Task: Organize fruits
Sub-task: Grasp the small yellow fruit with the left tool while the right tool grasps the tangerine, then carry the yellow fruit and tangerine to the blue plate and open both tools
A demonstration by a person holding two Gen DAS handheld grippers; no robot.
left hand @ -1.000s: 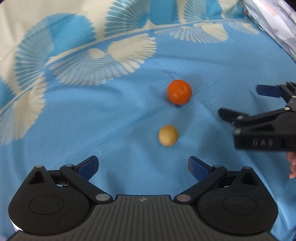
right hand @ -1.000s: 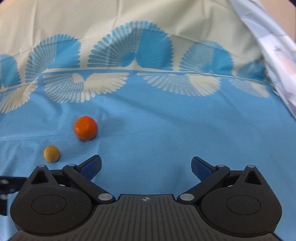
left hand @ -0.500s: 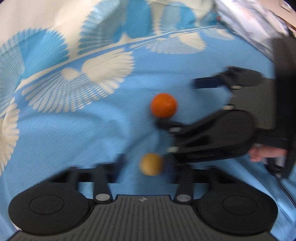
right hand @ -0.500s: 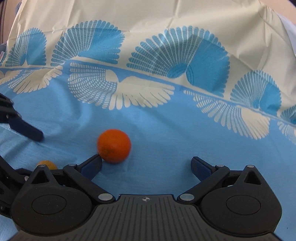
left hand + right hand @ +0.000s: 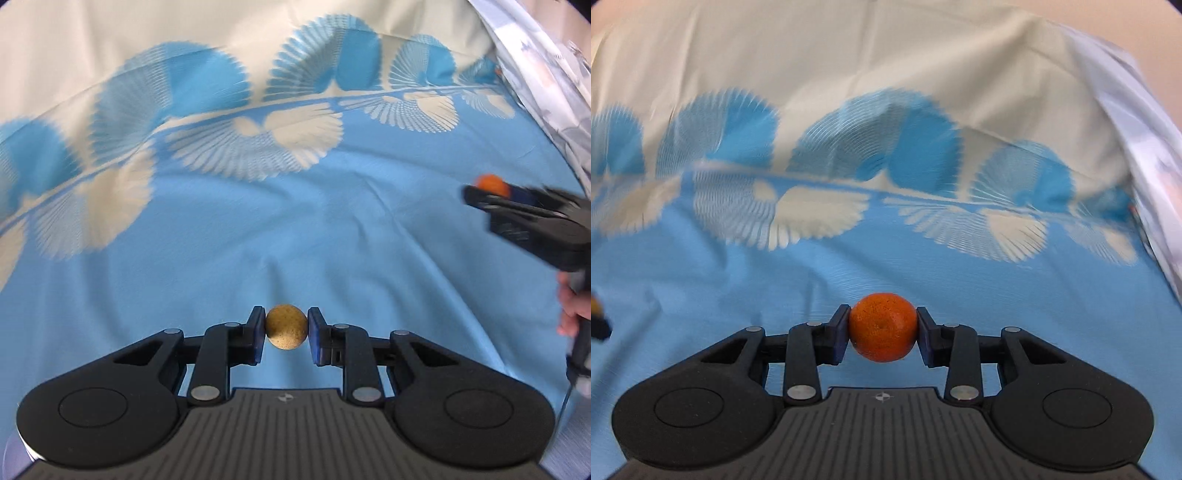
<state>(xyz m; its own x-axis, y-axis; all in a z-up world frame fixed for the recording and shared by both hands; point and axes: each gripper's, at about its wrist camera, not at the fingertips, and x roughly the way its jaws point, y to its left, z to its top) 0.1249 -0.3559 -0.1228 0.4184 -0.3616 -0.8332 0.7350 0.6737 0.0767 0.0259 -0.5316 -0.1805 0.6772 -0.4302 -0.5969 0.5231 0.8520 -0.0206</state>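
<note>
Left wrist: left tool [image 5: 286, 334] pinches a speckled tan ball [image 5: 286, 331] (round); right tool [image 5: 882, 332] grips a dimpled orange [image 5: 882, 326].

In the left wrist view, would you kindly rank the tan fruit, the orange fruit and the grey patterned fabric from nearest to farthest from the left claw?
1. Small round tan fruit: gripped in the left claw.
2. Round orange fruit: right, in the right claw.
3. Grey patterned fabric: far right corner.

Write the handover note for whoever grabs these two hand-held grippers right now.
Left hand-held gripper: shut on the small tan fruit.
Right hand-held gripper: shut on the orange.
Both fruits are gripped over the blue patterned cloth; whether they are clear of it cannot be told.
Done: both fruits grasped.
Left: carry each to its place and release. No bowl or tray is in view, so find the destination first.
</note>
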